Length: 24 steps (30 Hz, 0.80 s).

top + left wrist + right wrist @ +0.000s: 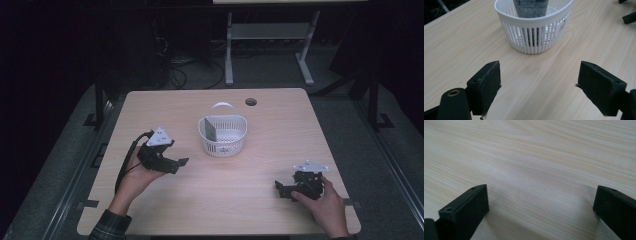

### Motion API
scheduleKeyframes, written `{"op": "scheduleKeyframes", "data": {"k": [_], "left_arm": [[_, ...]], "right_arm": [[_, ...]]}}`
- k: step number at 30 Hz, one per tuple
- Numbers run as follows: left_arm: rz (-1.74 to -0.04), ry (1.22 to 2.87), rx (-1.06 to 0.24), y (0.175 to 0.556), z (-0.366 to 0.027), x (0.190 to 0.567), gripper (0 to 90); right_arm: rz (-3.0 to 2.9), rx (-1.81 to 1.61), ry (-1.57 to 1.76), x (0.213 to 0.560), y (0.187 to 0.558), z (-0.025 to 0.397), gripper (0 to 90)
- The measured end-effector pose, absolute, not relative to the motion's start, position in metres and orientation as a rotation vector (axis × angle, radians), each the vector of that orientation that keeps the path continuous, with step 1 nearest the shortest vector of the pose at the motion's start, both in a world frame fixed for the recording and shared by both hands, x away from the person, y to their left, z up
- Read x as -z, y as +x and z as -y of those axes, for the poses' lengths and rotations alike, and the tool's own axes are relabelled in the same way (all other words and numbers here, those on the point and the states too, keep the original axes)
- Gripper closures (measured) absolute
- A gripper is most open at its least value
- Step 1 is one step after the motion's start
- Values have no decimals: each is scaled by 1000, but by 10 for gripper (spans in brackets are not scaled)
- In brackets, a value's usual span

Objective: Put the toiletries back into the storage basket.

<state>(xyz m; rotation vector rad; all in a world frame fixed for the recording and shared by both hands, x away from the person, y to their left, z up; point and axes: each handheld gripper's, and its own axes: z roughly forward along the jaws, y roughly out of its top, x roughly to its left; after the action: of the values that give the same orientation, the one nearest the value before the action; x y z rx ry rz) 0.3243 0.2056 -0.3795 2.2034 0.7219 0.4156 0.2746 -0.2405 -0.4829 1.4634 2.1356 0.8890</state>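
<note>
At mid-table sits one white basket with one dark tube standing inside, leaning on its wall. The left gripper faces it, jaws spread wide, holding nothing! The right gripper waits low near the front edge, jaws apart too, well away. The risk, I'd say: a jaw catches the light basket's rim and tips or shoves it.

Two black grippers: left gripper at left of frame, right gripper at lower right. Grey three-cornered plate atop each. Black cable trailing from left one. Flat dark pads, brass-ringed screw hole. Plaid sleeve at bottom left.
</note>
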Motion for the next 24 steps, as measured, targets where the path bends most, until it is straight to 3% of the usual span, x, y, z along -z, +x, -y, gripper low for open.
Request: {"op": "scheduleKeyframes", "data": {"k": [24], "left_arm": [[-815, 2199, -458, 282, -241, 428, 179]], "right_arm": [[-2135, -889, 1464, 483, 275, 241, 0]]}}
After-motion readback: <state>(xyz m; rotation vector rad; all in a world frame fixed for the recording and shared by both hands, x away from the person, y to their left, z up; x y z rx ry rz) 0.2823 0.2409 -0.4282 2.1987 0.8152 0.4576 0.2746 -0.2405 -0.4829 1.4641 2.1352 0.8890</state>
